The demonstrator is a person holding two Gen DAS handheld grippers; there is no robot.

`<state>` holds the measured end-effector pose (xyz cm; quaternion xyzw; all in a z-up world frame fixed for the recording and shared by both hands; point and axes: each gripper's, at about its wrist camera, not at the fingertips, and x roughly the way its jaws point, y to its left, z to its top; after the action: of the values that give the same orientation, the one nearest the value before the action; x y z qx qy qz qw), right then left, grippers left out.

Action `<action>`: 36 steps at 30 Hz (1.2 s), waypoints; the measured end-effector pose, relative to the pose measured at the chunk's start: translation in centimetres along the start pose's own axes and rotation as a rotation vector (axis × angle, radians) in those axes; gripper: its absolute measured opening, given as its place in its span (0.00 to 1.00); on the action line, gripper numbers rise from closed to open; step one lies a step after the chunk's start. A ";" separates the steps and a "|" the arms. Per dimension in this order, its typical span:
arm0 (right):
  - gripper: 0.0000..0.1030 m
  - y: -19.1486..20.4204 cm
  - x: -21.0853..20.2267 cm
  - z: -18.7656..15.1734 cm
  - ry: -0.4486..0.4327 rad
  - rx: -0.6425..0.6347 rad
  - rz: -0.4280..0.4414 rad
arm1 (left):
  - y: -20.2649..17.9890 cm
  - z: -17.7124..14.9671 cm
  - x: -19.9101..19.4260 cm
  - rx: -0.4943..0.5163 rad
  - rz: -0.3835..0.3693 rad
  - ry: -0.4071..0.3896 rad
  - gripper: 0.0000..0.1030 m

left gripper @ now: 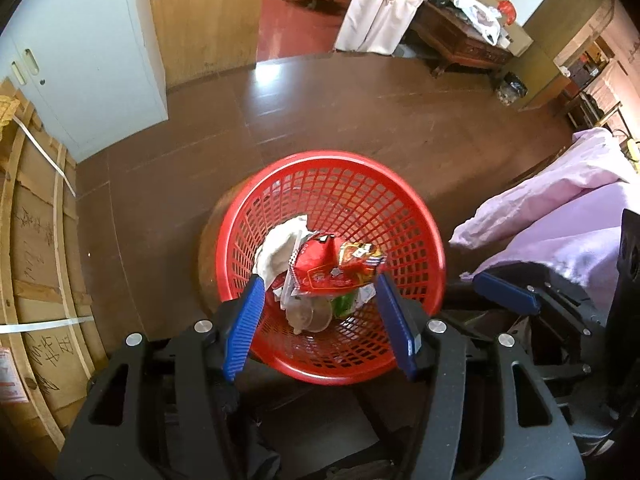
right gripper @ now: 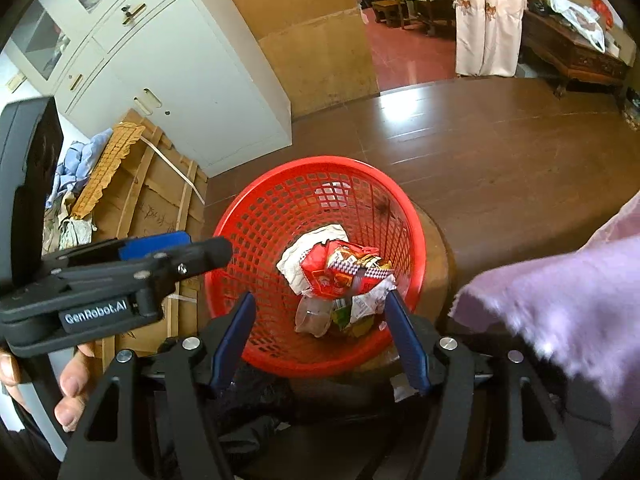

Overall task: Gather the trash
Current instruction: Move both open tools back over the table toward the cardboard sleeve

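A red mesh basket [left gripper: 400,200] [right gripper: 256,216] stands on a round wooden stool. Inside it lie red snack wrappers [left gripper: 320,268] [right gripper: 344,272], crumpled white paper [left gripper: 276,252] [right gripper: 316,240], a clear plastic cup [left gripper: 312,318] [right gripper: 312,314] and a green wrapper [right gripper: 342,314]. My left gripper [left gripper: 320,284] hangs open above the pile, with no pad pressing on anything. The right wrist view shows it from the side at the basket's left rim [right gripper: 208,250]. My right gripper [right gripper: 319,298] also stands open over the basket's near side and holds nothing. One of its blue fingers [left gripper: 504,292] shows at the right.
Pink bedding [left gripper: 560,208] [right gripper: 560,300] lies close on the right. A strapped cardboard crate [left gripper: 36,240] [right gripper: 152,200] and a white cabinet [left gripper: 88,60] [right gripper: 180,80] stand on the left. A hand [right gripper: 72,392] holds the left gripper. Brown floor [left gripper: 360,112] stretches behind the basket.
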<state>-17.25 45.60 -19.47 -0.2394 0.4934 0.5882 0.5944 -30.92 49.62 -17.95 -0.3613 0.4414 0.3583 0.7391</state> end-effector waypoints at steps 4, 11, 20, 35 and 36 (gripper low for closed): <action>0.67 0.6 -1.8 -0.5 -0.018 -0.015 -0.014 | -0.5 -0.2 -2.6 0.000 -0.005 -0.051 0.60; 0.67 2.8 -7.1 -1.2 -0.107 -0.064 -0.047 | -1.8 -1.1 -7.7 0.017 -0.032 -0.145 0.64; 0.75 3.0 -18.4 -4.1 -0.276 -0.090 -0.174 | -6.9 -2.6 -15.4 0.114 -0.089 -0.327 0.76; 0.88 -13.6 -38.3 -21.8 -0.473 0.379 -0.508 | -31.8 -10.1 -20.4 0.676 -0.317 -0.386 0.91; 0.88 -14.7 -39.3 -23.1 -0.483 0.408 -0.526 | -33.7 -10.7 -20.4 0.706 -0.330 -0.376 0.92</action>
<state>-3.50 4.56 1.13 -0.0896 0.3680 0.3457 0.8585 -13.77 20.01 4.26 -0.0805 0.3309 0.1218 0.9323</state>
